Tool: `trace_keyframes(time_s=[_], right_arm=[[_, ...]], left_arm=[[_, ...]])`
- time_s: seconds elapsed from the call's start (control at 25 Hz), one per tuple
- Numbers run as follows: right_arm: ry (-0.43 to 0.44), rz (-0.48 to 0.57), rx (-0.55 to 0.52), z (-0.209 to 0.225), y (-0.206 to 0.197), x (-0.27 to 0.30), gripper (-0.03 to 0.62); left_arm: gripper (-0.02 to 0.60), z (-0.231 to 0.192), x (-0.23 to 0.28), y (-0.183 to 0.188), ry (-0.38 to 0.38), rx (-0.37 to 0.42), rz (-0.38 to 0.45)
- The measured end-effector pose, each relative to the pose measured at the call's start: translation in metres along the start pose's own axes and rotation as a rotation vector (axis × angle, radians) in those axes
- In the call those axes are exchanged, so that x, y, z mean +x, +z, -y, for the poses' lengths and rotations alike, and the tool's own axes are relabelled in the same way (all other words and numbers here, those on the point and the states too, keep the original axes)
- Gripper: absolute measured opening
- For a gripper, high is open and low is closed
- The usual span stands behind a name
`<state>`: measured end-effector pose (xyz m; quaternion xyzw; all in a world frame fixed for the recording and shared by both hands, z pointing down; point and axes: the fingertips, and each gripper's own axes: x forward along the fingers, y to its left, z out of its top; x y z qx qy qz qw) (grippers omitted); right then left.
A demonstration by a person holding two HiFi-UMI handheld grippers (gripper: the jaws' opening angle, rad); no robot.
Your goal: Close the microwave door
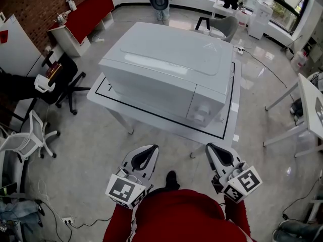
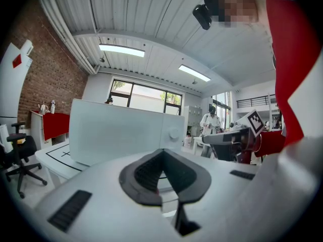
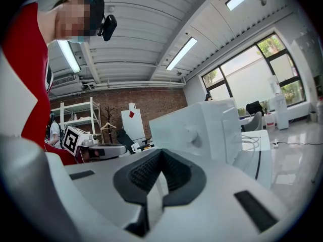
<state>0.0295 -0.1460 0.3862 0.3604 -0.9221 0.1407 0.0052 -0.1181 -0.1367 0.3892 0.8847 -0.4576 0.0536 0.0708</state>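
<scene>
1. Head view: the white, box-shaped microwave (image 1: 166,69) stands in the middle of a white counter (image 1: 100,96) edged with a thin black line, well ahead of the person. Its flat white door (image 1: 151,92) looks flush with the front, so the task seems to need little or nothing more. The left tool (image 1: 150,149) and right tool (image 1: 213,149) hang side by side close to the body, well short of the counter. This is probably a resting pose, not a reach.

2. Left gripper view: the left tool (image 2: 164,185) is clenched on nothing, its dark pads meeting at the tip. Beyond it the microwave (image 2: 116,132) presents its closed-looking front, with the round white knob (image 2: 174,133) at its right. The tool points almost level at the door, which would suit a push with the tip if one were needed.

3. Right gripper view: the right tool (image 3: 159,183) is likewise clenched and empty, aimed at the knob (image 3: 191,132) end of the microwave (image 3: 202,127), well apart from it.
</scene>
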Motion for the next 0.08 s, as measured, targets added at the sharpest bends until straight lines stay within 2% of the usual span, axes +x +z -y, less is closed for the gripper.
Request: trace_keyframes(time_s=[0.08], right_arm=[[-0.001,-0.001,0.001,-0.0008,-0.0005,0.0,0.012]], left_arm=[[0.011,-0.0002,-0.0007,-0.0008,-0.001,0.0,-0.002]])
